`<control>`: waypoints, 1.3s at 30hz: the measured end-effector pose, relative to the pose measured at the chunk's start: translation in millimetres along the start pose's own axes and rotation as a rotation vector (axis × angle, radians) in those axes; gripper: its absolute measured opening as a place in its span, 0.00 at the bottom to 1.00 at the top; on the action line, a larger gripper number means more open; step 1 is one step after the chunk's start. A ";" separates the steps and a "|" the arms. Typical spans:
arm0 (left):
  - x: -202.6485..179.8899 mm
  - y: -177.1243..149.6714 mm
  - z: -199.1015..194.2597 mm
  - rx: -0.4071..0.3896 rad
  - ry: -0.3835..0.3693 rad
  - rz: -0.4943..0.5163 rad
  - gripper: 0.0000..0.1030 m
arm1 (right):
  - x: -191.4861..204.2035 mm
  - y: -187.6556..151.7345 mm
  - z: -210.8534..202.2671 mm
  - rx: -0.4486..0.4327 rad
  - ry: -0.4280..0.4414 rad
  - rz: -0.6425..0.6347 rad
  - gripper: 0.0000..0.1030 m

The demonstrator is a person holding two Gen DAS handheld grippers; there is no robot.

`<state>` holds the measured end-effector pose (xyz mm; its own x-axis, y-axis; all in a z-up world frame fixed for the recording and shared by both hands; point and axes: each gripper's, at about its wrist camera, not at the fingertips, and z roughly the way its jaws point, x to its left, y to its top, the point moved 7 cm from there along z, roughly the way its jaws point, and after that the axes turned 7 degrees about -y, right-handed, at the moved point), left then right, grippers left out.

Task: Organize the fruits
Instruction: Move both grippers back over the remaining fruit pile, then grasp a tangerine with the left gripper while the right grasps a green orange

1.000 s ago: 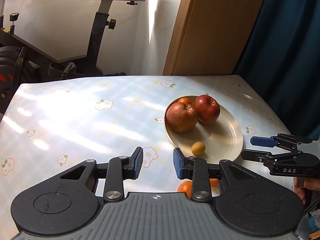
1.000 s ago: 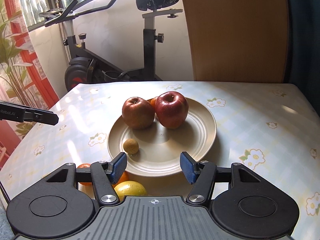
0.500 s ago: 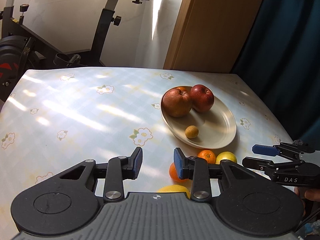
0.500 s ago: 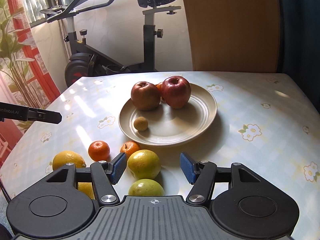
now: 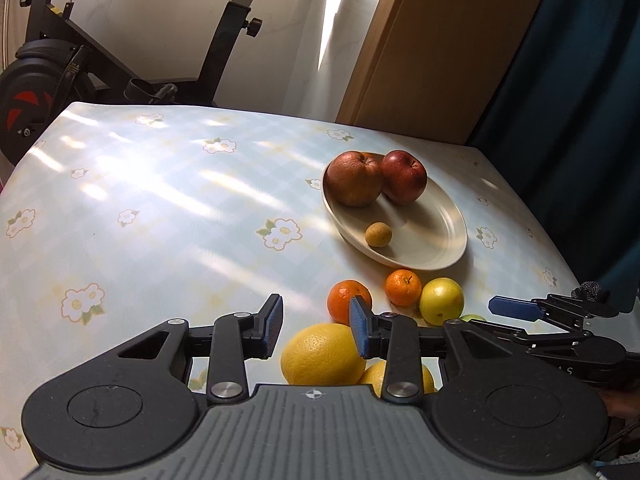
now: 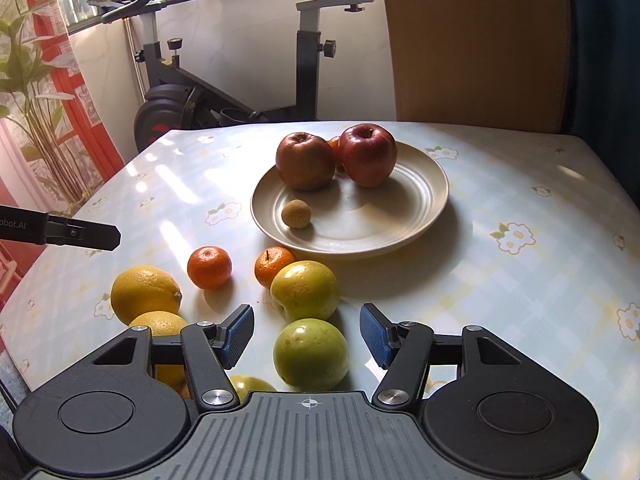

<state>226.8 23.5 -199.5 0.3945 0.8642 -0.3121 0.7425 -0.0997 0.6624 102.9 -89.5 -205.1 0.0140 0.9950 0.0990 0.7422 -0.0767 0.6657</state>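
Note:
A cream plate [image 6: 424, 196] [image 5: 444, 236] holds two red apples [image 6: 306, 160] [image 6: 368, 154], a mandarin behind them and a small tan fruit [image 6: 296, 213]. On the table in front of it lie two mandarins [image 6: 209, 261] [image 6: 272, 264], two lemons [image 6: 144, 294] [image 5: 320, 354] and green apples [image 6: 305, 290] [image 6: 310, 352]. My right gripper [image 6: 307, 336] is open and empty, just above the nearest green apple. My left gripper [image 5: 316, 326] is open and empty, above a lemon.
The table has a pale blue flowered cloth [image 5: 140, 208]. An exercise bike [image 6: 224, 92] stands behind it, a wooden panel [image 6: 472, 40] and a dark curtain [image 5: 580, 80] at the back right. A plant and a red frame [image 6: 48, 92] are at the left.
Both grippers have pulled back from the plate toward the near edge. The loose fruit in front of the plate has come into view under them. The jaws stay open.

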 end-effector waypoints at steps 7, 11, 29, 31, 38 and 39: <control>-0.6 -8.8 3.8 0.023 -0.003 -0.004 0.37 | -1.1 -5.4 4.3 0.022 -0.001 0.003 0.55; -1.8 -9.5 4.0 0.029 -0.005 -0.001 0.37 | -2.8 -7.2 5.9 0.029 -0.002 0.012 0.54; -13.5 5.5 33.0 0.097 -0.043 0.093 0.38 | -3.1 17.4 32.2 0.053 0.036 0.022 0.54; -13.7 5.1 43.0 0.127 -0.054 0.100 0.38 | -2.0 18.5 36.1 0.062 0.044 0.023 0.54; -13.5 4.9 66.6 0.188 -0.077 0.104 0.38 | -1.3 17.0 43.4 0.084 0.065 0.026 0.50; -13.6 4.8 68.5 0.195 -0.080 0.106 0.39 | -2.1 16.9 43.9 0.085 0.068 0.030 0.50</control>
<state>262.0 -22.5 -238.8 0.5112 0.8032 -0.3059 0.7823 -0.2875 0.5525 144.8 -90.1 -226.5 -0.0063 0.9854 0.1700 0.7965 -0.0979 0.5967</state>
